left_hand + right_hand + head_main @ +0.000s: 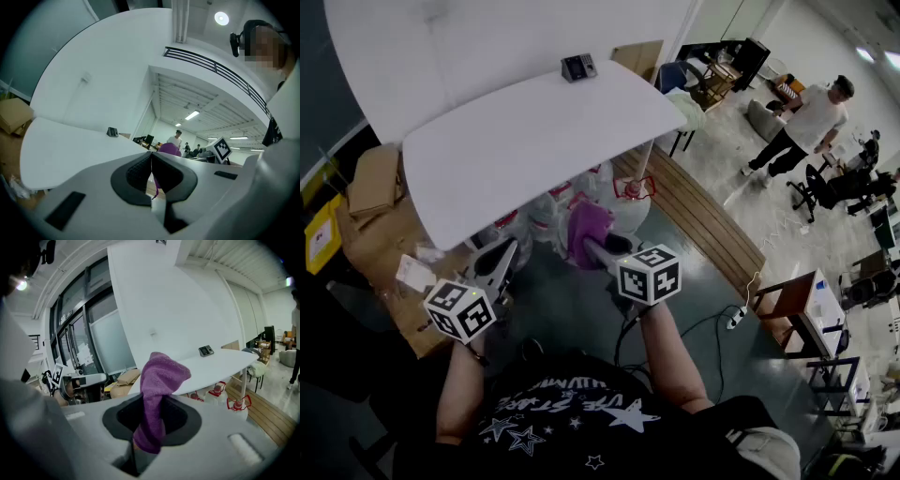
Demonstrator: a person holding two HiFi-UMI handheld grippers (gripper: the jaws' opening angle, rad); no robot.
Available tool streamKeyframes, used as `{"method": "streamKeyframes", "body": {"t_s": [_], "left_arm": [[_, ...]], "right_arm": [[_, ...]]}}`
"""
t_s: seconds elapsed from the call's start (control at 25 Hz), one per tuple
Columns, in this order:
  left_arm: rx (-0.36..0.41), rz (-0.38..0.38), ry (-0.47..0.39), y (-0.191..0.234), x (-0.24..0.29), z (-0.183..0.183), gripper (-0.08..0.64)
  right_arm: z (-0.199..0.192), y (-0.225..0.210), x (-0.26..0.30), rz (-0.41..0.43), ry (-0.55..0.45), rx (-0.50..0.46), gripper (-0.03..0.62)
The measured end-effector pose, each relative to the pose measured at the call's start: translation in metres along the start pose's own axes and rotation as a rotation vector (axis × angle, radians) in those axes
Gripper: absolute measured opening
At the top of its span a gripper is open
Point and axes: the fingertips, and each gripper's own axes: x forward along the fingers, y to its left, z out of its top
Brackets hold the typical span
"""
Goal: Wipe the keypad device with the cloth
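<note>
The keypad device (578,67) is small and dark, standing at the far edge of the white table (516,141); it also shows small in the left gripper view as the keypad device (112,132) and in the right gripper view as the keypad device (206,350). My right gripper (593,242) is shut on a purple cloth (157,394), which bunches up above the jaws. The purple cloth (586,229) hangs below the table's near edge. My left gripper (498,262) is shut with nothing in it, also short of the table.
Water jugs with red handles (630,199) stand under the table. Cardboard boxes (375,180) lie at the left. A person (802,124) stands at the far right among chairs and desks. A small table (797,305) and a power strip (736,317) lie to the right.
</note>
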Motion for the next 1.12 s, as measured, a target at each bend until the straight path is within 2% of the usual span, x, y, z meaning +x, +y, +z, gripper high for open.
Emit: {"method": "streamKeyframes", "body": {"t_s": [0.2,0.68,1.12], "left_arm": [[0.005,0.0,-0.012,-0.004,0.002,0.002,0.008],[0.025,0.045,0.018,-0.023,0.015,-0.016,0.008],[0.024,0.093,-0.017,-0.031,0.036,-0.019,0.008]], "right_arm": [[-0.004,0.001,-0.003,0.0,0.01,-0.009,0.092],[-0.017,-0.016,-0.018,0.026,0.014,-0.004,0.092],[-0.022,-0.038,-0.011,0.075,0.05,-0.033,0.092]]}}
